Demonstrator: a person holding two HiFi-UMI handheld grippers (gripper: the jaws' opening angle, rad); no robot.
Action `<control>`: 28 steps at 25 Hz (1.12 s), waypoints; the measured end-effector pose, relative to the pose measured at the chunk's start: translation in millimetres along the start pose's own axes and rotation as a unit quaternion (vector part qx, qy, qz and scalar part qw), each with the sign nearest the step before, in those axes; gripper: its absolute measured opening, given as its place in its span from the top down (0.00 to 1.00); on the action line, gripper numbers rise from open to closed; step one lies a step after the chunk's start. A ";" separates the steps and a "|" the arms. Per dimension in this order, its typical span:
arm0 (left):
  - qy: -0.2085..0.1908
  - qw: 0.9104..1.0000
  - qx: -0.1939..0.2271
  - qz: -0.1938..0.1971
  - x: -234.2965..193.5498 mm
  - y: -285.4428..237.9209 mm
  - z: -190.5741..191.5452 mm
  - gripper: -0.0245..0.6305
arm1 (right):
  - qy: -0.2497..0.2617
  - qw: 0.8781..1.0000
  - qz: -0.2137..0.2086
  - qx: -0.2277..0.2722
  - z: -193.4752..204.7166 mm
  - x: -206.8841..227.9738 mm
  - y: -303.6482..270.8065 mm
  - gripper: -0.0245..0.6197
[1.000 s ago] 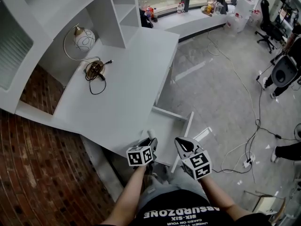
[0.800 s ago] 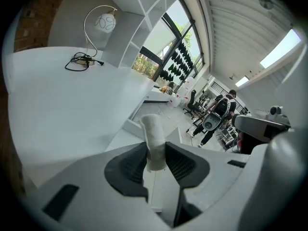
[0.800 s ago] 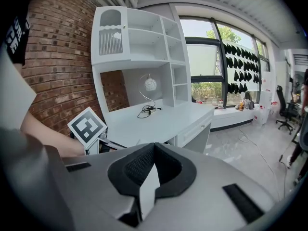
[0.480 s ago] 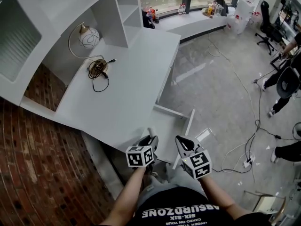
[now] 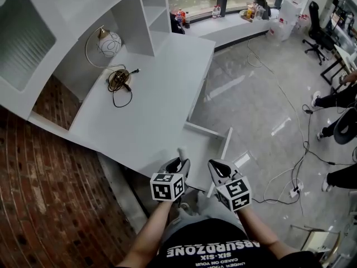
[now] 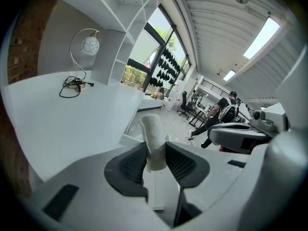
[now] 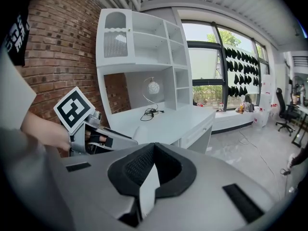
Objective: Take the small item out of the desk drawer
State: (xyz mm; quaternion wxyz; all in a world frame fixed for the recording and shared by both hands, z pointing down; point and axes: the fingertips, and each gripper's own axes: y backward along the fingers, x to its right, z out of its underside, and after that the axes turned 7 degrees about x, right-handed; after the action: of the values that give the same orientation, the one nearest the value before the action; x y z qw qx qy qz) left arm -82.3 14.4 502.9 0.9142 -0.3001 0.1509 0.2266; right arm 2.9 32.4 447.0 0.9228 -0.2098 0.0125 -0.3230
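Observation:
A small white roll-shaped item [image 6: 153, 134] stands upright between the black pads of my left gripper [image 6: 155, 152], which is shut on it. In the head view the item [image 5: 181, 152] pokes up from the left gripper [image 5: 179, 163] at the front edge of the white desk [image 5: 150, 102], above the pulled-out white drawer [image 5: 225, 144]. My right gripper [image 5: 215, 167] hangs beside it over the drawer's near end. Its pads [image 7: 166, 163] meet at the tips with nothing between them.
A globe lamp [image 5: 109, 42] and a coiled black cable [image 5: 119, 84] sit at the back of the desk under white shelving [image 5: 139, 10]. Cables trail over the grey floor [image 5: 290, 121] on the right. Brick floor [image 5: 50, 194] lies to the left.
My left gripper has lifted a little with the white item held in it. The right gripper has stayed about where it was.

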 end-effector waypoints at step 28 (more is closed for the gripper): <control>-0.149 0.988 0.012 0.037 48.5 34.4 -10.2 0.77 | 0.000 1.000 0.014 0.005 4.4 -19.1 23.2 0.96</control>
State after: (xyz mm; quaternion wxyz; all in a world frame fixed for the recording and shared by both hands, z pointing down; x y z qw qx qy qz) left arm -59.9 48.5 458.5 0.9209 -0.2460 0.0265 0.3012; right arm 2.2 62.0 439.7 0.9282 -0.2048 0.0141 -0.3103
